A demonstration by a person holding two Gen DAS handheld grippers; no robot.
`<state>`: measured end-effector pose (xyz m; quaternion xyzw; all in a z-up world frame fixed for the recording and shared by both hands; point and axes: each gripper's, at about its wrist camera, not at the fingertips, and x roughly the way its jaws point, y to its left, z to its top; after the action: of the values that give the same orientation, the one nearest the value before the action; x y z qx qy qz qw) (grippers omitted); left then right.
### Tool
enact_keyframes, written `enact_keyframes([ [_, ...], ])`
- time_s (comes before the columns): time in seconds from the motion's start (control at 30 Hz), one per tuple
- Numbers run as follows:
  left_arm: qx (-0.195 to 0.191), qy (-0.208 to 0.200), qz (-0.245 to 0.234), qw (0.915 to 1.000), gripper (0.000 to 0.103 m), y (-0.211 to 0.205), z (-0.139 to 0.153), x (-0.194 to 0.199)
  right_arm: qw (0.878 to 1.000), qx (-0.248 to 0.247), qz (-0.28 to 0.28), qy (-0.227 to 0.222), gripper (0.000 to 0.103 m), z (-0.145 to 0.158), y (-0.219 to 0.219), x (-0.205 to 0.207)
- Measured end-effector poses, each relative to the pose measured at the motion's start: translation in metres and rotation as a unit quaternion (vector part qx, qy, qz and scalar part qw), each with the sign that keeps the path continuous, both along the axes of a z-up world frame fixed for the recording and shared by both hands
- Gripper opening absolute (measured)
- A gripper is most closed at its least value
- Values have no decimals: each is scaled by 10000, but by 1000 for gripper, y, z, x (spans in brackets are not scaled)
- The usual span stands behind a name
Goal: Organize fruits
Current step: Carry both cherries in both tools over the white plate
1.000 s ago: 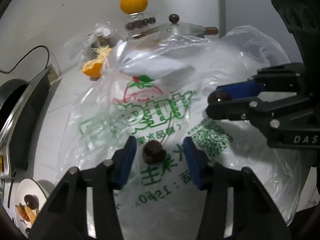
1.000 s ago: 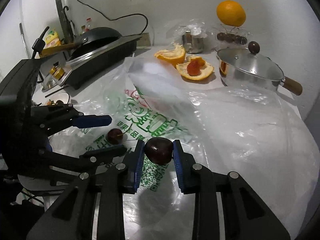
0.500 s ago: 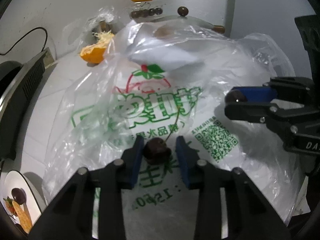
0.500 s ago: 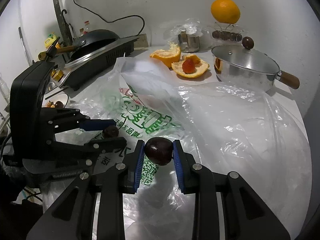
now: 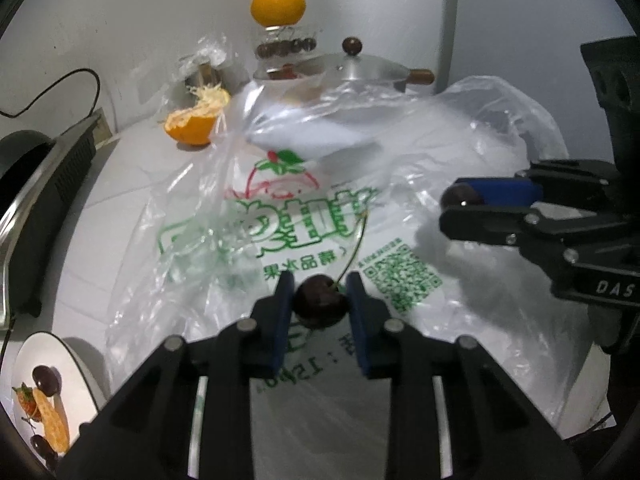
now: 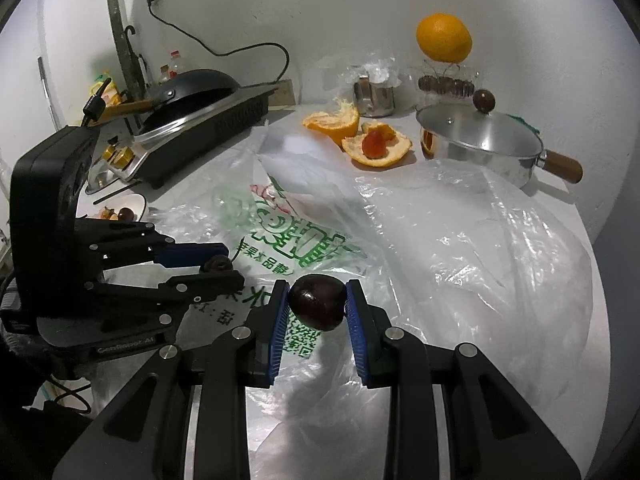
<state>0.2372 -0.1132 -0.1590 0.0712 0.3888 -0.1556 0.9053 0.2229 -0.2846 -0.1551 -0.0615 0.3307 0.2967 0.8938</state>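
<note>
Left gripper (image 5: 319, 294) had its blue-padded jaws closed on a dark, glossy, round cherry (image 5: 320, 301) whose thin green stem (image 5: 354, 246) curved up and away over the bag. Right gripper (image 6: 317, 300) likewise gripped a second cherry (image 6: 317, 307), smooth, near-black, slightly oval, pinched between ribbed blue pads. Both fruits sat above a crinkled, translucent plastic bag (image 6: 460, 248) printed with green characters and a QR code, spread over most of the white table (image 5: 132, 184); film wrinkled and shiny, its far edge lifted in a fold. At the back stood a lidded steel pot (image 6: 478, 142) with round wooden knob and stubby wooden handle, well apart from both grippers. Beside it lay torn orange peel (image 6: 352, 128), pithy inside, with a small red fruit, possibly a strawberry, resting in one piece. A whole orange (image 6: 443, 37) sat atop a clear glass stand against the wall. To the left, a black cooktop (image 6: 208, 124) carried a dark pan. A white plate (image 5: 72, 364) at the near left table edge held dark cherries and orange slices. Bare table showed between bag and cooktop.
</note>
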Motion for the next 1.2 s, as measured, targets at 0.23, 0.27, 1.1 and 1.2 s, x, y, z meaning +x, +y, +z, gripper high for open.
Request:
enact_keyframes([
  [0.23, -4, -206, 16, 9998, 27, 1, 15, -16, 9999, 7, 12, -125, 30, 11, 3, -16],
  [0.27, -6, -248, 17, 9997, 27, 2, 18, -19, 9999, 8, 10, -136, 30, 12, 3, -18],
  [1.1, -155, -802, 238, 9964, 27, 48, 61, -88, 9984, -15, 174, -540, 30, 46, 45, -67],
  [1.2, -164, -829, 313, 9959, 27, 58, 62, -95, 9982, -49, 223, -562, 30, 47, 55, -71],
])
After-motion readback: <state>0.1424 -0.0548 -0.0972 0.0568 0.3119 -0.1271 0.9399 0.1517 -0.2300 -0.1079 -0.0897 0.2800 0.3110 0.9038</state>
